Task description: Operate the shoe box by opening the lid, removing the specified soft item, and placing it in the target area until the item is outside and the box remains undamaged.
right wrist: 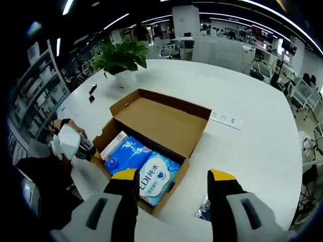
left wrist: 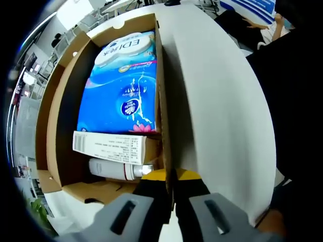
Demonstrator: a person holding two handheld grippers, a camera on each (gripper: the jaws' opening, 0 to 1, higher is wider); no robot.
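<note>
Office bg, white table (right wrist: 242, 101), open shoe box (right wrist: 156, 126), plant (right wrist: 121, 56)

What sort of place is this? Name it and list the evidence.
Most likely an open-plan office: a large white table with a power strip on it, a potted plant, and rows of desks and chairs under strip ceiling lights behind.

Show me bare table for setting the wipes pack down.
Free: wide white table right of the box, between the power strip and the right gripper. Crowded: left of the box, where the left gripper works; a small packet lies near the right gripper.
</note>
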